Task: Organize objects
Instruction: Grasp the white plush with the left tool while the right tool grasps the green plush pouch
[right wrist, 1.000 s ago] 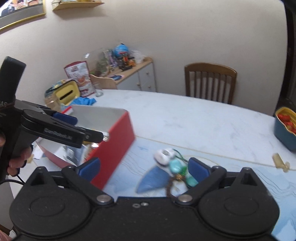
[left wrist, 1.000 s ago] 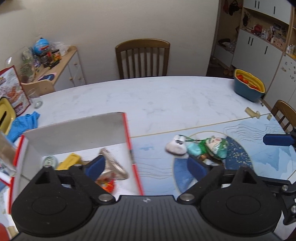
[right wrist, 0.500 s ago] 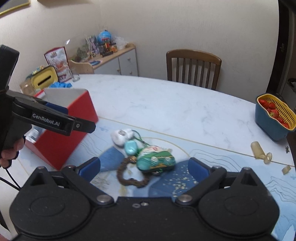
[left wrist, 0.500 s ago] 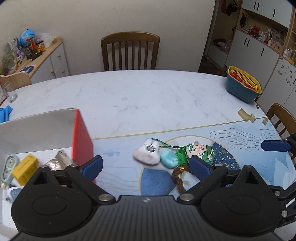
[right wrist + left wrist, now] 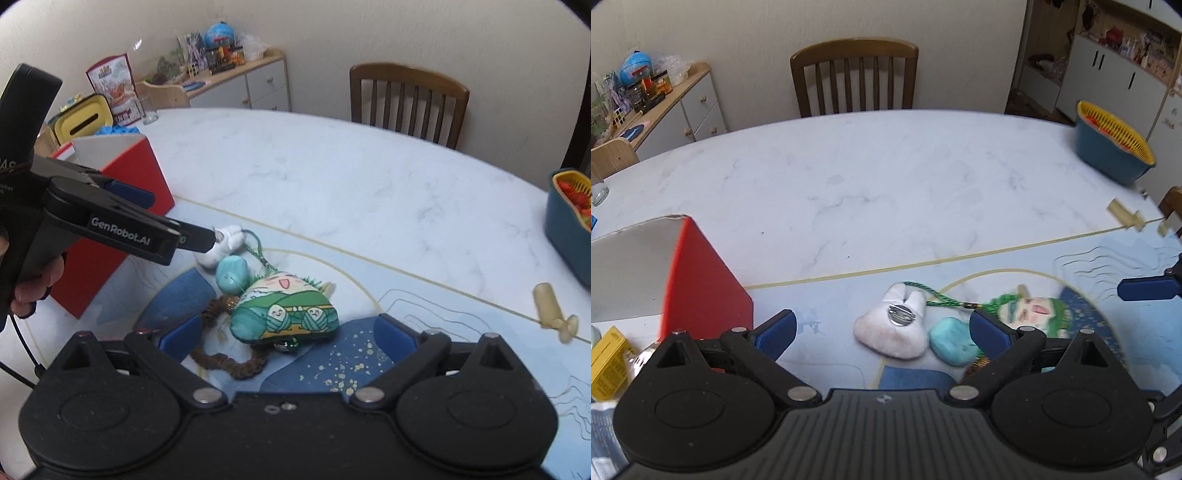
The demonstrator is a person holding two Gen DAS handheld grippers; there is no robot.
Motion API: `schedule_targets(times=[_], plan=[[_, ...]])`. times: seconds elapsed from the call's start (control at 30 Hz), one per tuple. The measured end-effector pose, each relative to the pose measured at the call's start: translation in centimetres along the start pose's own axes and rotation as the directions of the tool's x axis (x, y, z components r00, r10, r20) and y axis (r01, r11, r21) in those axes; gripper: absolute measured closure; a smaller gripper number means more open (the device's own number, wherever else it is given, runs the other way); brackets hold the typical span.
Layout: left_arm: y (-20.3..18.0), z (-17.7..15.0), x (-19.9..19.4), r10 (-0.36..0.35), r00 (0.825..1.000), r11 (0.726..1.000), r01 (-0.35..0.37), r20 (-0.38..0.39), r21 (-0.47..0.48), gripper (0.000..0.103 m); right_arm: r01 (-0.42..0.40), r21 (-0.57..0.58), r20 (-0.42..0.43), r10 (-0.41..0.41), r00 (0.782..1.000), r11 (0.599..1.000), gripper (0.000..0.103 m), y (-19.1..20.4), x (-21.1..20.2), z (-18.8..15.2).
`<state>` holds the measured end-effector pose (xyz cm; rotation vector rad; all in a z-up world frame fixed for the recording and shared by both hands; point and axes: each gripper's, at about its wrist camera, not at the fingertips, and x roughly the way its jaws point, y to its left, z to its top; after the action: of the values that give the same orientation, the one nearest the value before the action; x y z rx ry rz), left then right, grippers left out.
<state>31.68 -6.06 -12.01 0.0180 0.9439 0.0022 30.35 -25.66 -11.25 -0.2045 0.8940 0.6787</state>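
Reaching both grippers, left gripper and right gripper, fingers wide open and empty, toward charm pile; next: closing on green plush, carrying to red box.

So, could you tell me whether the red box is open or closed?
Open: the red box has no lid on top, and a yellow packet shows inside.

The left gripper carried white lettering "GenRobot.AI" along its side. Print on the yellow box and the red bag was too blurred to read.
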Motion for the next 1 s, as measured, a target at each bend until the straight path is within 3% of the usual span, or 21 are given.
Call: schedule_targets(times=[0.27,0.53,0.7,1.0], plan=[[0.1,-0.4,2.7,0.019,0.999,1.0,-0.02,-0.04,-0.007,0.002,-0.03,0.01,-0.023,0.031,0.999,0.999,0.005,-0.2,2.7,0.3],[1.5,-0.4,3.8,-0.04,0.999,0.996,0.037,-0.027,-0.083,0.002,-0.04,0.022,-0.042,0.041,0.998,0.999,0.009,-0.1,4.6,0.7],[1.3,-0.6,3.7,-0.042,0.999,0.997,0.041,-0.01,-0.07,0.003,-0.032,0.027,-0.047,0.033,0.998,0.999,0.023,-0.3,5.1,0.6],[1.6,-0.6,4.0,-0.062,0.998,0.995,0.062,-0.001,-0.081,0.006,-0.03,0.031,-0.033,0.031,0.999,0.999,0.03,-1.3,4.1,0.2]])
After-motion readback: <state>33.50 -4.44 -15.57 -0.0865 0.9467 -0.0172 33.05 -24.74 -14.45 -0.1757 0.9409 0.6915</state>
